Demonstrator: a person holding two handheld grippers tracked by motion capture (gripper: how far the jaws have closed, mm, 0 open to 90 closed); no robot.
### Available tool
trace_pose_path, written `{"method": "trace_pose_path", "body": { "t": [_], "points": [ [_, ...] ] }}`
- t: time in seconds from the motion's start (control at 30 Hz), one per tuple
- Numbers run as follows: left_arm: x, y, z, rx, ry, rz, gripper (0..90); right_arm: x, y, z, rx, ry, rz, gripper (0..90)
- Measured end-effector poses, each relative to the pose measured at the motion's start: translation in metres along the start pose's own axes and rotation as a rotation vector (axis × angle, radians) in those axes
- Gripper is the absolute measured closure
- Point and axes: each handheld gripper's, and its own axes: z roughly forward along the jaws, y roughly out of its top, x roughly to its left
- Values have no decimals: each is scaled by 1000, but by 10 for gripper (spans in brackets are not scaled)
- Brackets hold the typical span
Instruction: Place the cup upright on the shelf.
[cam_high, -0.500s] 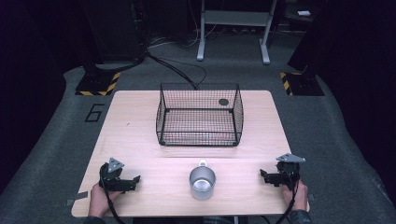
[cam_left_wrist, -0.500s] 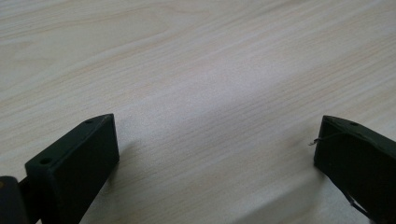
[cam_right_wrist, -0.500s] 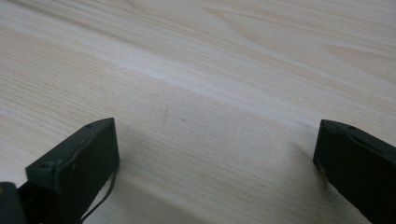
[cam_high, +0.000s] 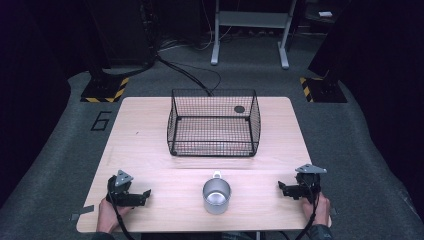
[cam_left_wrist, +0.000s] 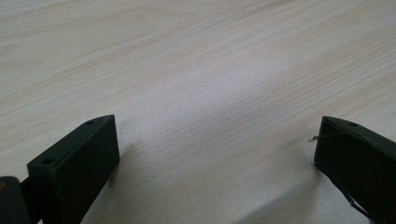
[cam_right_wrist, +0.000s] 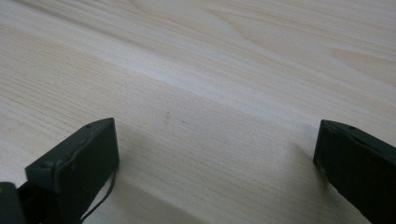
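Metal cup (cam_high: 216, 195) upright near front edge of counter (cam_high: 150, 135), handle toward wire basket (cam_high: 214, 122) just behind. Bare wood either side of cup. Left tongs (cam_high: 146, 193) and right tongs (cam_high: 280, 187) low at front corners, both spread wide, holding nothing, cup between them, well apart from each.

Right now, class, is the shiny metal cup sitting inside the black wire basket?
No, the shiny metal cup stands on the pale wooden table in front of the black wire basket, outside it.
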Motion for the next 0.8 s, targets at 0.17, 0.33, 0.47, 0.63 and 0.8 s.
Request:
{"method": "trace_pose_path", "body": {
  "t": [0.17,0.33,0.47,0.63,0.8],
  "points": [
    [-9,0,-5,1,-24,10,1,0,0,1,-1,-1,3,0],
    [-18,5,-12,-21,-53,27,1,0,0,1,-2,-2,4,0],
    [-26,8,-14,-50,-57,33,1,0,1,1,-4,-1,-4,0],
    [-40,16,-17,-65,-81,68,1,-1,1,1,-3,2,-1,0],
    [-51,20,-20,-65,-108,97,1,0,1,2,-4,3,4,0]
  ]
}}
